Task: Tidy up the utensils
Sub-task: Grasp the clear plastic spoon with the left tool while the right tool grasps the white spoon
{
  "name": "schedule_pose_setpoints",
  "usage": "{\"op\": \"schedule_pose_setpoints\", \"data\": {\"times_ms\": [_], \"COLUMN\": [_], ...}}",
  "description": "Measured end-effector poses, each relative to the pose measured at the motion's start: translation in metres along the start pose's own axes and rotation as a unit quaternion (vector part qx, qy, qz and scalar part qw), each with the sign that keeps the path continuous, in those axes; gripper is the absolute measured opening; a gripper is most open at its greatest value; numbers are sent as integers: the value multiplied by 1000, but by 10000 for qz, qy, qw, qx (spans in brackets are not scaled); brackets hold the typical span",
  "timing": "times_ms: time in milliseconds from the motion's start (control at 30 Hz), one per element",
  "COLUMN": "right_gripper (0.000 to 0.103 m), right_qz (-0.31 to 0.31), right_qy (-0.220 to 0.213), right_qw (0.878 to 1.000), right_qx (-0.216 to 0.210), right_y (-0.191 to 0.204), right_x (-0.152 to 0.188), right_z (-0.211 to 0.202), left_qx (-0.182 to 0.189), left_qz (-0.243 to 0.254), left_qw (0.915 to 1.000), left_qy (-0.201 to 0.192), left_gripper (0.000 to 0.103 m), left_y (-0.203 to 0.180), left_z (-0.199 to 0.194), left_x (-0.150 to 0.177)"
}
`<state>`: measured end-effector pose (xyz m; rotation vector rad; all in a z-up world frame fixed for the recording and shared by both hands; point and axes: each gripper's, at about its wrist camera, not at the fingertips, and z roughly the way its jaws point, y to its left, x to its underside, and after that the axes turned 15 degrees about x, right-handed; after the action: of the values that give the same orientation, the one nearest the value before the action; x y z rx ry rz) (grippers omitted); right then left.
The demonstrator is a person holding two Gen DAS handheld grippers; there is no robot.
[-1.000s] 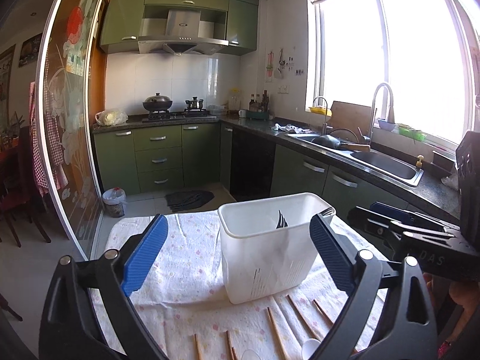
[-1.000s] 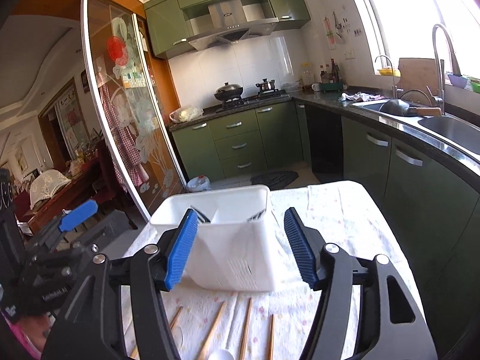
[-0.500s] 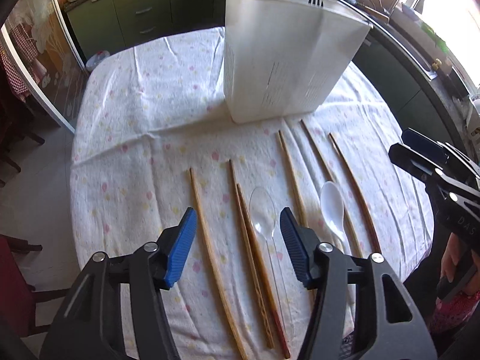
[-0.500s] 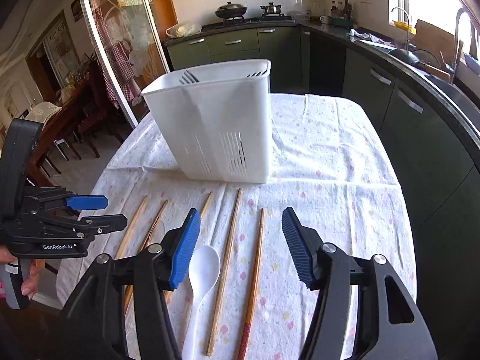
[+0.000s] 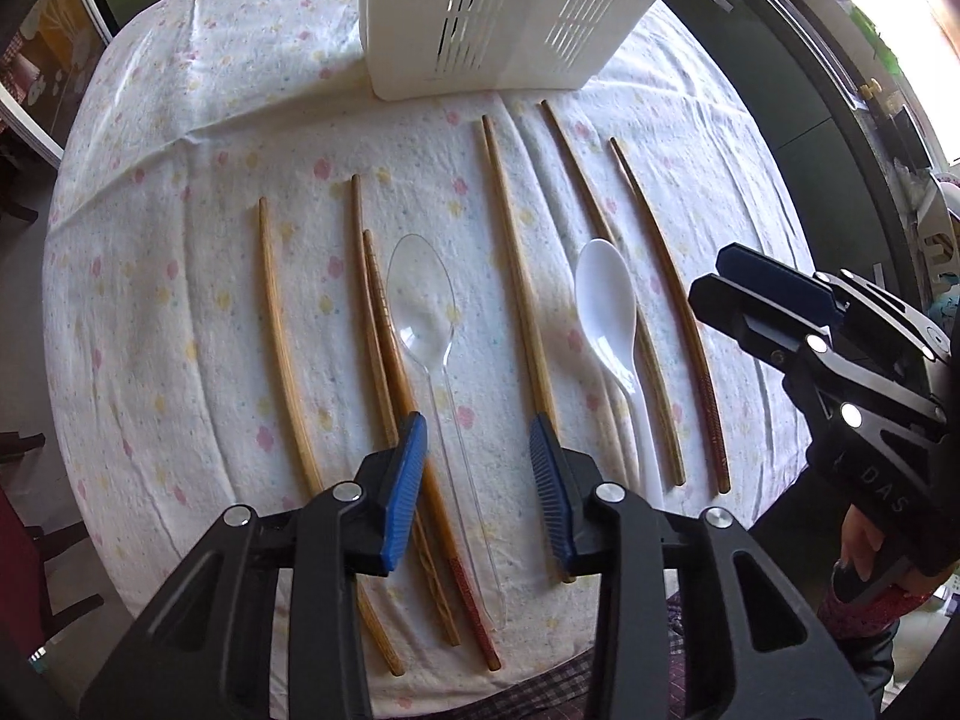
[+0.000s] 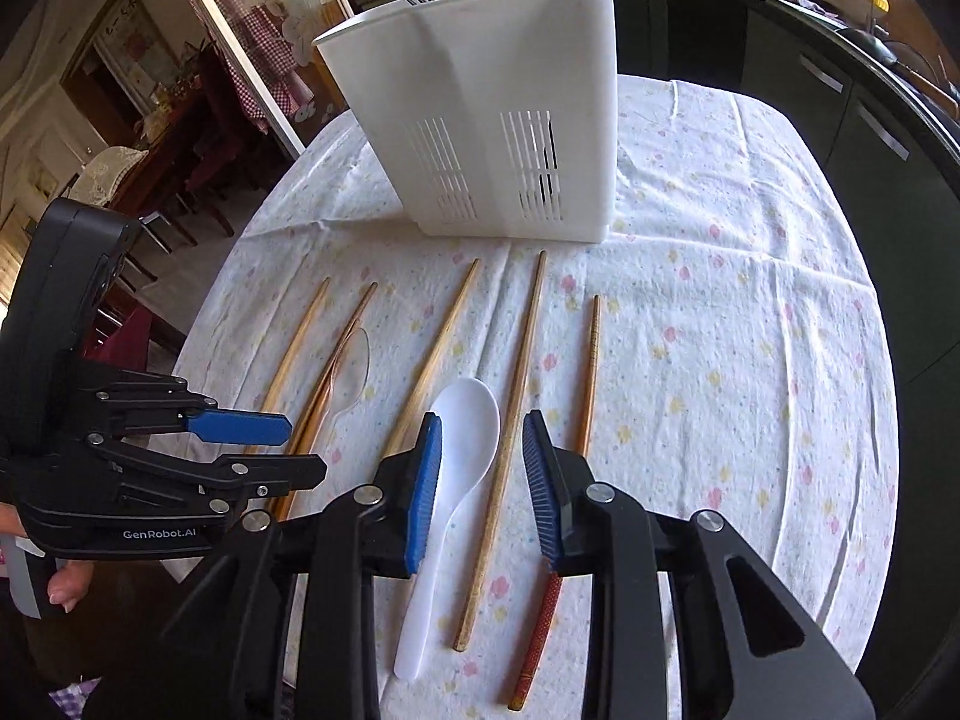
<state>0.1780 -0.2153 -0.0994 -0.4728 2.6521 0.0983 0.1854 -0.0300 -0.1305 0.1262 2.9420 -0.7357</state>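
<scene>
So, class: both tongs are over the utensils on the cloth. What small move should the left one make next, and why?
Probably lower the left tongs a little more and close on the clear spoon. Its handle runs between the blue pads, which have just been closing but do not yet touch it; the white holder stands behind.

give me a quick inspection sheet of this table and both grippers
surface: round table under a white floral cloth, wrinkled.
job's things: six wooden chopsticks lying roughly parallel; clear plastic spoon and white spoon among them; white slotted utensil holder upright behind them, inside not visible.
clutter: nothing seen.
grippers: left gripper poised over the clear spoon's handle, right gripper over the white spoon and the chopstick beside it; both sets of fingers have just been closing, no grip yet.
cables: nothing seen.
surroundings: green kitchen cabinets, dining chairs to one side.
</scene>
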Motion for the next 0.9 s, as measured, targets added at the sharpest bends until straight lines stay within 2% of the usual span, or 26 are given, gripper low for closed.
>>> {"op": "schedule_pose_setpoints", "data": {"times_ms": [67, 200, 400, 533, 633, 767, 900], "right_gripper": [29, 29, 29, 29, 29, 24, 20], "right_qz": [8, -8, -69, -166, -276, -386, -504], "right_qy": [-3, 9, 50, 129, 389, 972, 1383], "right_qw": [10000, 10000, 10000, 9998, 9989, 9942, 9889], "right_qx": [-17, -32, -1, 61, 1, -262, -195], "right_y": [-1, -1, -1, 3, 7, 16, 25], "right_x": [0, 1, 1, 1, 3, 5, 6], "right_z": [-1, -2, -1, 2, 10, 30, 45], "left_qx": [-82, -281, -371, -487, -440, -379, -334], "left_qz": [-27, -160, -176, -192, -195, -194, -53], "left_qw": [10000, 9995, 9990, 9986, 9988, 9991, 9993], "left_qy": [12, 43, 190, 126, 122, 34, -143], "left_gripper": [29, 28, 26, 9, 9, 9, 8], "left_y": [-1, 3, -1, -3, -1, 5, 0], "left_z": [3, 13, 29, 33, 32, 25, 12], "left_x": [-7, -17, -22, -28, -30, -29, -29]}}
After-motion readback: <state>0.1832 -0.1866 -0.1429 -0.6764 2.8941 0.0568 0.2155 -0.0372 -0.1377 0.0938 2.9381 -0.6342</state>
